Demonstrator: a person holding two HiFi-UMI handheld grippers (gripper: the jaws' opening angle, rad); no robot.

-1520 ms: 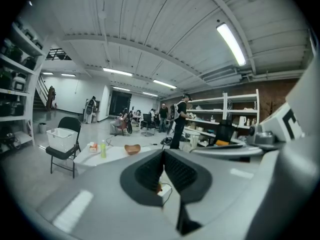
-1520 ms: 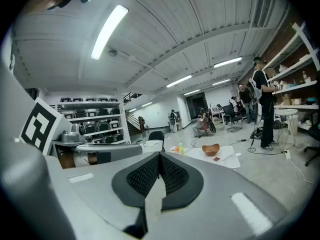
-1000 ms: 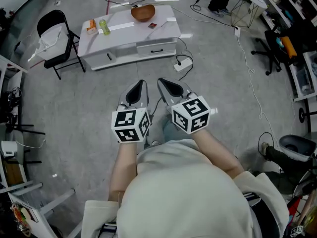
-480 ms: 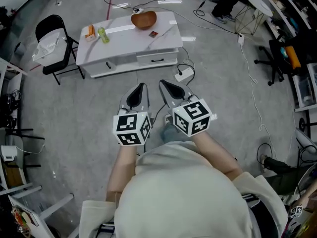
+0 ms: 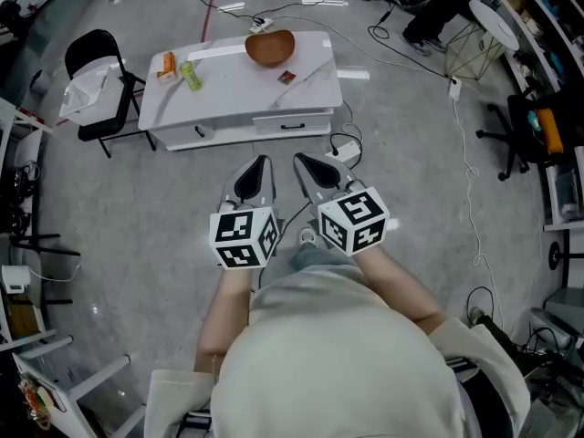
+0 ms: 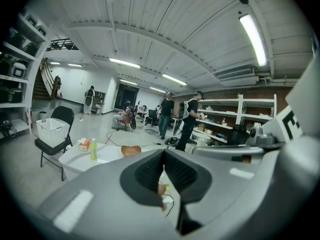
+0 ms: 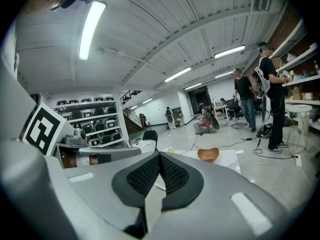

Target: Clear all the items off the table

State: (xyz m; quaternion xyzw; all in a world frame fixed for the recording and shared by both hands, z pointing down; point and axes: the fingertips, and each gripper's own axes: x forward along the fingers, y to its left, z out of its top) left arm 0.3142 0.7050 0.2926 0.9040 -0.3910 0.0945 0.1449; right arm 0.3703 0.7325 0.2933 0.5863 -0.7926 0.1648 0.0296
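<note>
Where the clutter sits: on the low white table with drawers (image 5: 246,89), far across the grey floor from the person, all four items on top.
Far edge of the tabletop: there's the brown wooden bowl (image 5: 270,46), with a small dark red packet (image 5: 286,77) just nearer and to its right.
Left end of the tabletop: slim green plastic bottle (image 5: 192,75) standing upright, just right of an orange carton (image 5: 168,64).
Left gripper (image 5: 262,161): jaws pressed together, empty, aimed at the table and well short of it.
Right gripper (image 5: 298,159): just beside the left one, jaws closed tight, empty too.
Left of the table: black folding chair (image 5: 91,44) with a white mesh basket (image 5: 91,88) on its seat.
Floor by the table's near right corner: white power strip (image 5: 344,151) among trailing cables.
</note>
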